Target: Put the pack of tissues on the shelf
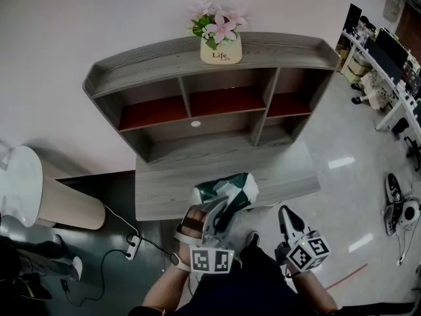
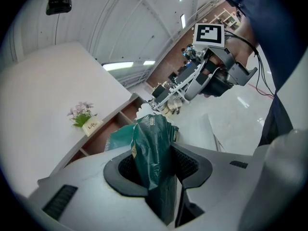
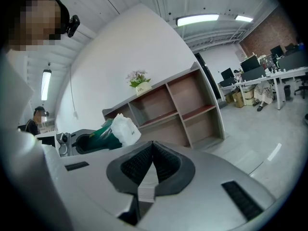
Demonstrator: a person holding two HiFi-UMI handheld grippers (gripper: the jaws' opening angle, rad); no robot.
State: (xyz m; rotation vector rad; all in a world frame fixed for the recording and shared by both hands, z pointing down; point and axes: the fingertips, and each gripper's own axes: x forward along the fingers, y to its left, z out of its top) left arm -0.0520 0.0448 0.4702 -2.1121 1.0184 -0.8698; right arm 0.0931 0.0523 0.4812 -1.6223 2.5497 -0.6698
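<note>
Gripped tissue pack [image 1: 227, 191], perhaps over desk edge [image 1: 164, 210], shelf [image 1: 131, 68] beyond

I see the grey shelf [image 1: 217, 104] against the wall [image 1: 99, 18], a flower pot [image 1: 221, 48] sitting midway along its top board.

Clamps green pack of tissues [image 2: 151, 146] between left gripper [image 2: 158, 167] pads, lower centre; faces right gripper [image 2: 159, 102] upper right, flower pot [image 2: 90, 124] mid-left.

Crumpled green-and-white soft plastic pack of tissues [image 1: 227, 189], pinched by one end between jaws of left gripper [image 2: 155, 165], aloft. Hanging at front edge of grey wood-grain shelf [image 1: 145, 63] with reddish open compartments.
</note>
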